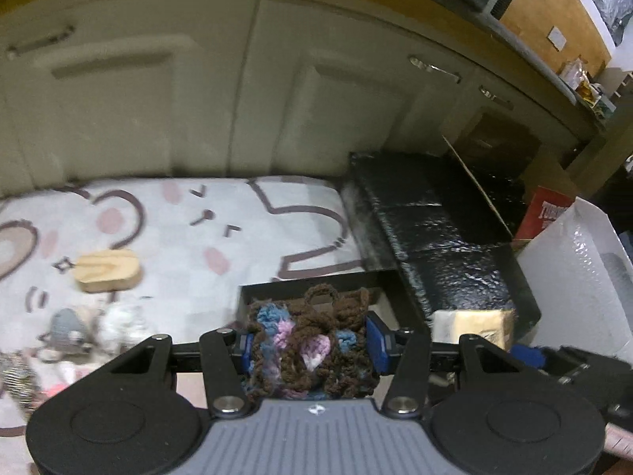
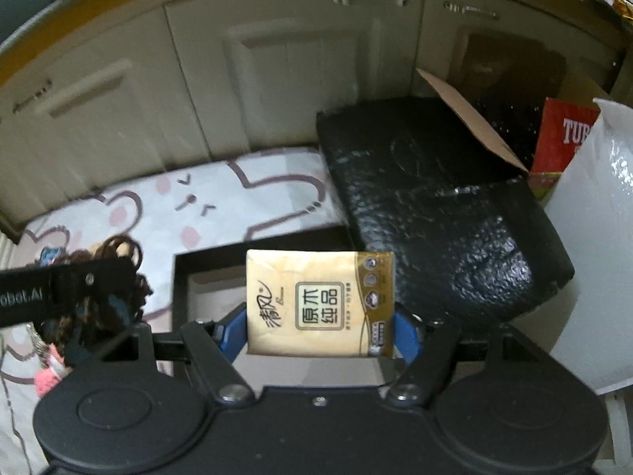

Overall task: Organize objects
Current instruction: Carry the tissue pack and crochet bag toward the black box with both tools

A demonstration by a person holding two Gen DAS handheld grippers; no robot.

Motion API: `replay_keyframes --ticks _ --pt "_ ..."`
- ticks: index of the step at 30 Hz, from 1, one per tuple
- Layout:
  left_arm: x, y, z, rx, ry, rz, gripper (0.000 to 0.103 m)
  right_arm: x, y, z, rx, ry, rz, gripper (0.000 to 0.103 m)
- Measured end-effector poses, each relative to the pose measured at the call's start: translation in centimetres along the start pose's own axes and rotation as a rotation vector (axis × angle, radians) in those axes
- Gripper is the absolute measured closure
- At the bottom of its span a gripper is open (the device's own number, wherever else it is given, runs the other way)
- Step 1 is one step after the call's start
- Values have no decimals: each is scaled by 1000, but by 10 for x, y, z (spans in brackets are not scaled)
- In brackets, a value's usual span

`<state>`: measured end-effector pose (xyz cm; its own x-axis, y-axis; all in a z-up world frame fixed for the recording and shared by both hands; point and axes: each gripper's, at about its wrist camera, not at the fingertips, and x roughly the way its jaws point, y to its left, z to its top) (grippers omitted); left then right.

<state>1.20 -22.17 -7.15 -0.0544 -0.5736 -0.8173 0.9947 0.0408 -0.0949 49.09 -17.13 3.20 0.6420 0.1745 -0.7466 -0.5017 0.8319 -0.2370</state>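
Observation:
My left gripper (image 1: pixel 310 342) is shut on a crocheted yarn piece (image 1: pixel 308 340) of brown, blue and pink wool, held above the near edge of a black open box (image 1: pixel 308 279). My right gripper (image 2: pixel 318 330) is shut on a beige tissue pack (image 2: pixel 320 303) with printed characters, hanging over the same black box (image 2: pixel 180 277). In the right wrist view the left gripper's arm (image 2: pixel 59 289) with the yarn piece (image 2: pixel 118 253) shows at the left. The tissue pack (image 1: pixel 470 322) also appears at the right of the left wrist view.
A wooden block (image 1: pixel 107 271) and small knitted toys (image 1: pixel 71 326) lie on the cartoon-print mat (image 1: pixel 198 217). A black padded lid (image 1: pixel 435 229) rests right of the box. A cardboard box (image 2: pixel 474 111), a red carton (image 2: pixel 561 138) and a white container (image 2: pixel 593 237) stand right. Cabinet doors (image 1: pixel 158 99) behind.

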Motion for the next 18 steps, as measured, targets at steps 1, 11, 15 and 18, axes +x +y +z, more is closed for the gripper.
replay_keyframes --ticks 1,11,15,18 --pt "6 -1 0 17 8 -23 51 4 -1 -1 -9 10 6 29" --pt "56 17 -20 24 95 -140 51 49 4 -19 -116 116 31 29" --pt "65 22 -28 46 119 -155 51 65 10 -25 -151 154 48 29" --pt "67 19 -34 70 125 -160 51 74 14 -29 -168 178 54 29"
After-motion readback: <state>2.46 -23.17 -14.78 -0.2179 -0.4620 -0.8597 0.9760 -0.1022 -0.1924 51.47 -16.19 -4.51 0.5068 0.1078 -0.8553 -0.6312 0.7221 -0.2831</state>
